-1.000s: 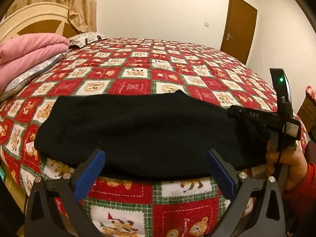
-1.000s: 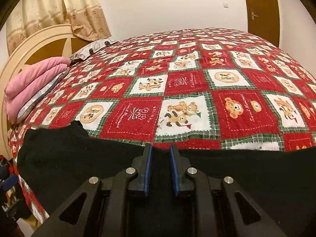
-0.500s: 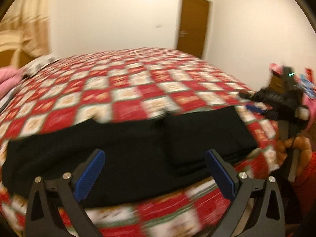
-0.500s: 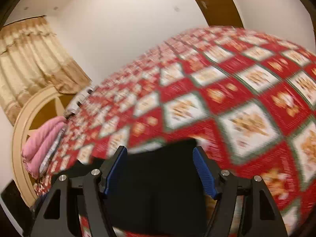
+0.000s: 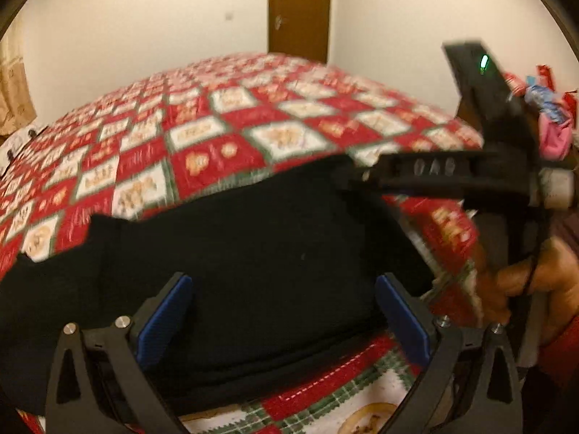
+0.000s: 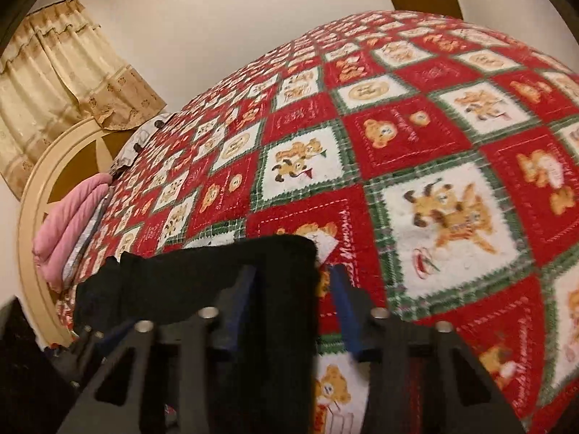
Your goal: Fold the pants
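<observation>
The black pants (image 5: 253, 253) lie folded along the lower edge of the bed (image 5: 224, 115); the left gripper (image 5: 286, 322) stands wide open above them, holding nothing; the right gripper (image 6: 293, 307) is closing with the pants' folded end between its blue pads, not yet pinched; it may catch only the top layer, so the fold would slip apart; no containers are visible.
</observation>
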Tool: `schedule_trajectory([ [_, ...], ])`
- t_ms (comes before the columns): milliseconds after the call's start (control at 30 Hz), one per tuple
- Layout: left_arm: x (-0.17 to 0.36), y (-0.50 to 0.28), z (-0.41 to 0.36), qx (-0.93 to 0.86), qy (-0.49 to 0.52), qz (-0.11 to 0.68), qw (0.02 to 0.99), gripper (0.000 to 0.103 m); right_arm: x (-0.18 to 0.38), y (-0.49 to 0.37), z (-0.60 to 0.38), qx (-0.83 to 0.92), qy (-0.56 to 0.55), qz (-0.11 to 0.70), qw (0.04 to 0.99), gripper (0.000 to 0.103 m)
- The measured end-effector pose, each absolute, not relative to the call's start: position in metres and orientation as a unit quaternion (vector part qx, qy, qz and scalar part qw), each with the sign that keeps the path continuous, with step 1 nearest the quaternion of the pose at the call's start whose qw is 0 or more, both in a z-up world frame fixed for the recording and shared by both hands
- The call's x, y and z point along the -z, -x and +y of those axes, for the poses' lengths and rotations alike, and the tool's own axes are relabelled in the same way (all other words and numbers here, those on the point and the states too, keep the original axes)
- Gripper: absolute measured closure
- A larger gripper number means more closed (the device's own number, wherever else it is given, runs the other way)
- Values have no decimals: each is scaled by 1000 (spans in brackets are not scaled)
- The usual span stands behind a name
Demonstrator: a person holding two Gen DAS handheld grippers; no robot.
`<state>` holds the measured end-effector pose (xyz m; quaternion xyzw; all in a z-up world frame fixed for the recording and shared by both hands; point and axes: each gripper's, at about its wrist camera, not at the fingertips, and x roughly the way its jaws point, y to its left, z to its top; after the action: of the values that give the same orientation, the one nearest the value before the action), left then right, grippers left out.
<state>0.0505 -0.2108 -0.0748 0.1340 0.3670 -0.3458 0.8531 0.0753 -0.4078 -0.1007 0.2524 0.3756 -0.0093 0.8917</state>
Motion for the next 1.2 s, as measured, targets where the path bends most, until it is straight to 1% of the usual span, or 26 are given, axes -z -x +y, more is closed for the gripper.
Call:
schedule_trajectory([
  [67, 85, -51, -214, 326, -145, 381, 853, 0, 100, -80, -405, 7, -237, 376, 896, 72],
  [167, 86, -44, -219, 316, -167, 363, 861, 0, 99, -84, -402, 10, -220, 372, 901, 79],
  [233, 88, -43, -220, 314, -165, 358, 864, 0, 98, -87, -400, 14, -208, 368, 906, 80],
  [467, 92, -42, -220, 313, -165, 336, 873, 0, 100, -89, -385, 43, -140, 365, 919, 79],
  [567, 93, -43, -219, 315, -165, 331, 874, 0, 101, -86, -388, 40, -155, 360, 919, 76],
  [700, 94, -40, -216, 323, -164, 319, 876, 0, 102, -85, -394, 33, -176, 362, 915, 75],
  [967, 94, -40, -213, 328, -159, 326, 872, 0, 102, -85, -395, 30, -182, 362, 914, 74],
  [1067, 91, -35, -204, 343, -171, 345, 857, 0, 104, -84, -396, 28, -188, 359, 914, 73],
  [1200, 86, -19, -173, 346, -196, 335, 855, 0, 105, -84, -396, 27, -190, 358, 914, 72],
])
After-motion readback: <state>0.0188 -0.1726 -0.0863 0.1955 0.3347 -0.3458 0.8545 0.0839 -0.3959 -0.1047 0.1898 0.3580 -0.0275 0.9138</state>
